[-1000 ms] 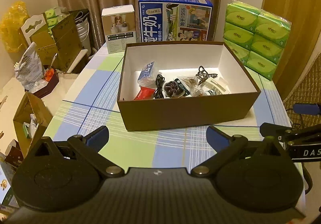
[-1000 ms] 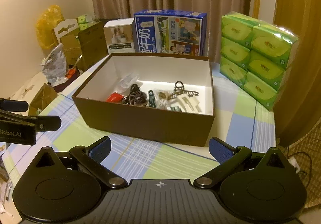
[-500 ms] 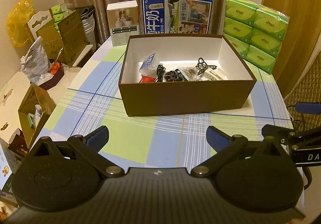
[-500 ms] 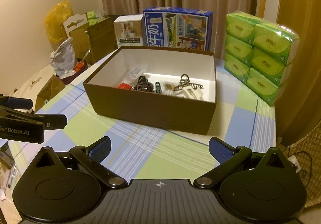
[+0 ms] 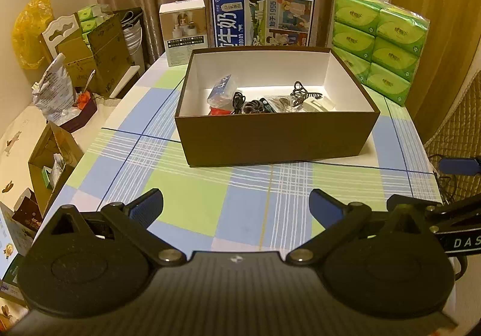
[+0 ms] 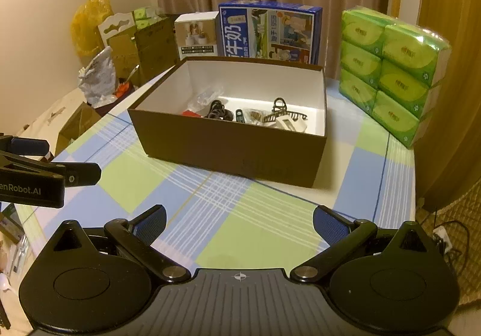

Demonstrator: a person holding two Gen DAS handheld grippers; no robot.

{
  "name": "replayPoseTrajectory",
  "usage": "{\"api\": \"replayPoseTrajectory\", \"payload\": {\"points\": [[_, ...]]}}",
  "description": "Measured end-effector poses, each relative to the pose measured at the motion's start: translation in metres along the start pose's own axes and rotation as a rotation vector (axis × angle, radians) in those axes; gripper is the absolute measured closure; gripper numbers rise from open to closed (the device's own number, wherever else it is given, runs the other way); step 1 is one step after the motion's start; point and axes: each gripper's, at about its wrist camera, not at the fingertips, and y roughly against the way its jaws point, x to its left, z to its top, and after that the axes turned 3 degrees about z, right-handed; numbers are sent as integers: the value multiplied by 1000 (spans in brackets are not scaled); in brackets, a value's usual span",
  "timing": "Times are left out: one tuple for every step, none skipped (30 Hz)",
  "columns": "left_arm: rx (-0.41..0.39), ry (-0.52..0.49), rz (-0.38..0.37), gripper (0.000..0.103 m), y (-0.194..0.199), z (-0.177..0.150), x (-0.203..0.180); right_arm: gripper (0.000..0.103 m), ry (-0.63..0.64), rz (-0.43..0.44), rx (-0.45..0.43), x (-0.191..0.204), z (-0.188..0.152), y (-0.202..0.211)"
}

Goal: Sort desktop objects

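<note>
Tongs fill the bottom of the left wrist view. The left tongs (image 5: pixel 236 205) are wide apart and hold nothing. Their two blue fingertips (image 5: pixel 147 206) float above the checked counter (image 5: pixel 186 185). In the middle of the frame sits a brown box (image 5: pixel 276 137) with white walls inside. Small things lie in it, close to the near wall: a blue and clear packet (image 5: pixel 221 89) at the left, a black cord (image 5: pixel 237 100), a dark hair tie (image 5: pixel 252 106) and a dark hair claw (image 5: pixel 302 92) more to the right. Behind the box, at the top middle, stands a blue milk carton (image 5: pixel 261 18). A small white box (image 5: pixel 184 30) stands just left of it. Green tissue packs (image 5: pixel 381 44) are stacked at the upper right. At the right edge the right tongs (image 5: pixel 451 185) poke in.

The right wrist view shows the right tongs (image 6: pixel 239 223) at the bottom, also wide apart and empty, over the counter (image 6: pixel 255 230). The brown box (image 6: pixel 234 146) is in the middle, turned a little. The hair claw (image 6: pixel 282 113) and a white plug (image 6: pixel 288 124) lie near its right side, and the cord (image 6: pixel 218 112) is left of them. The milk carton (image 6: pixel 267 30) stands behind the box, and the tissue packs (image 6: pixel 390 71) are at the upper right. The left tongs (image 6: pixel 48 167) reach in at the left edge.
</note>
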Motion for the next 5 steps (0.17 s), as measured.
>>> {"api": "replayPoseTrajectory", "payload": {"points": [[1, 0, -1, 1, -1, 1, -1, 2, 0, -1, 0, 0, 0, 0], [1, -1, -1, 1, -1, 1, -1, 2, 0, -1, -1, 0, 0, 0], [-1, -2, -2, 1, -1, 1, -1, 2, -1, -2, -2, 0, 0, 0], [-3, -3, -2, 1, -1, 1, -2, 2, -2, -2, -2, -1, 0, 0], [-3, -4, -2, 1, -2, 2, -2, 2, -5, -2, -2, -1, 0, -1]]}}
